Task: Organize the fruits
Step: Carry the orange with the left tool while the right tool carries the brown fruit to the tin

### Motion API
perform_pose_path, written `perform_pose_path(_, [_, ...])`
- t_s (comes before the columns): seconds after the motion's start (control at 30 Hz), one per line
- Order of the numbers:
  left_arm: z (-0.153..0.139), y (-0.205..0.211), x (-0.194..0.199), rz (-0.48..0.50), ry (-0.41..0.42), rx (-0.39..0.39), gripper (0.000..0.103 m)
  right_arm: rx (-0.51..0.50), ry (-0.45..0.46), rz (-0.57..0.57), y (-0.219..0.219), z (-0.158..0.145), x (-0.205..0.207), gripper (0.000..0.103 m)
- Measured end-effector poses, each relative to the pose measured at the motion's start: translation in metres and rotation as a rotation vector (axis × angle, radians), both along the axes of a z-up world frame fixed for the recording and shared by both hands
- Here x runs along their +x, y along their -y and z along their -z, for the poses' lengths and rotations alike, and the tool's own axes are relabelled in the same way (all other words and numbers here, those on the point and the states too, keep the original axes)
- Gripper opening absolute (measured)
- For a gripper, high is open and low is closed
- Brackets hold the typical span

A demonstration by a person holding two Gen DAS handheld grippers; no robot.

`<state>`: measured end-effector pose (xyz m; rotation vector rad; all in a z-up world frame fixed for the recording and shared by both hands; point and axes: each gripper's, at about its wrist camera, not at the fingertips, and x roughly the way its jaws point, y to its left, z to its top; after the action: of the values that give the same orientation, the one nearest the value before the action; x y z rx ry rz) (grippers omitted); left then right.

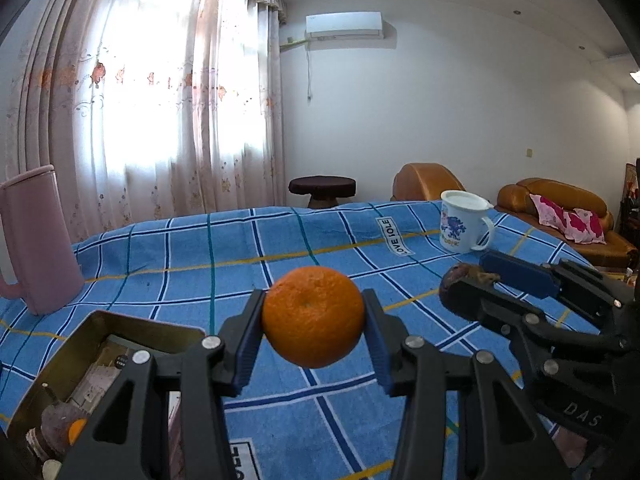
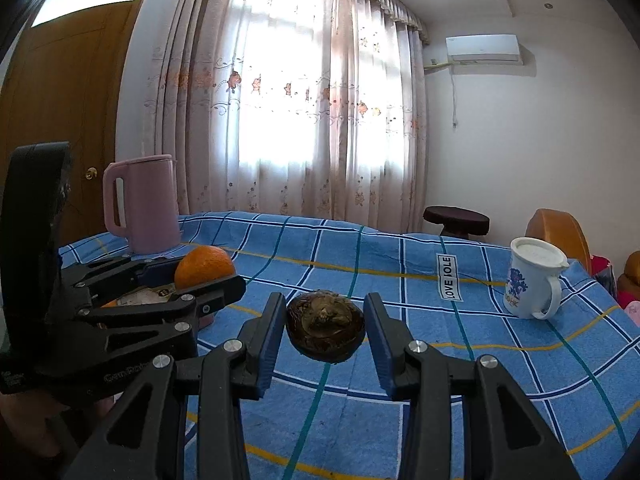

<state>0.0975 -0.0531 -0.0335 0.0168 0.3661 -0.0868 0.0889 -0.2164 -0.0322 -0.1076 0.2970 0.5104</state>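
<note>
Orange [image 1: 313, 316] sits clamped in left gripper [image 1: 313, 322]; right gripper [image 2: 325, 330] pinches dark fruit [image 2: 325, 330]; either round fruit could slip and roll.

Left gripper [image 1: 313, 320]: matt black plastic arms with bright metal rivet heads; blue pads, ribbed. They press on an orange [image 1: 313, 316] with dimpled, faintly shiny peel. Right gripper [image 2: 325, 330]: same build, pads clamped on a dark brown fruit [image 2: 325, 330], skin wrinkled and dull (a dry, leathery look). Tablecloth [image 1: 192, 252]: woven cloth, matt, checked blue, with a sewn fabric label. Tin box [image 1: 132, 322]: thin sheet metal, brassy, semi-gloss inside walls. Kettle [image 2: 146, 204]: smooth pink plastic, satin finish. Mug [image 2: 534, 284]: glossy white, enamel or glazed, printed; lid matt. Curtains [image 2: 304, 92]: sheer embroidered fabric. Sofa [image 1: 560, 204]: shiny leather-like upholstery. Door [image 2: 68, 100]: varnished wood.
</note>
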Motion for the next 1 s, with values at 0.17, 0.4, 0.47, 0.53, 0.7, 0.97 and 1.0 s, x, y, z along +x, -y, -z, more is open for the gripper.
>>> perform_pose_path(0.17, [0.0, -0.004, -0.008, 0.003, -0.003, -0.008, 0.049, -0.011, 0.004, -0.017, -0.009, 0.0, -0.006, 0.042])
perform_pose_path(0.4, [0.001, -0.018, -0.021, -0.003, -0.015, -0.019, 0.049, -0.017, -0.003, -0.056, -0.026, 0.001, -0.013, 0.042])
perform_pose_path(0.47, [0.0, -0.024, -0.025, -0.011, -0.02, -0.027, 0.049, -0.014, -0.009, -0.07, -0.031, 0.001, -0.015, 0.042])
perform_pose_path(0.53, [0.0, -0.031, -0.03, -0.018, -0.023, -0.034, 0.049, -0.019, -0.007, -0.083, -0.038, 0.0, -0.018, 0.042])
perform_pose_path(0.7, [-0.004, -0.052, -0.044, -0.052, -0.023, -0.049, 0.049, -0.03, 0.001, -0.123, -0.055, -0.002, -0.025, 0.042])
perform_pose_path(0.97, [-0.01, -0.087, -0.063, -0.127, -0.013, -0.063, 0.049, -0.038, 0.014, -0.186, -0.082, -0.007, -0.035, 0.042])
perform_pose_path(1.0, [-0.011, -0.091, -0.065, -0.136, -0.015, -0.066, 0.049, -0.038, 0.014, -0.192, -0.085, -0.007, -0.037, 0.042])
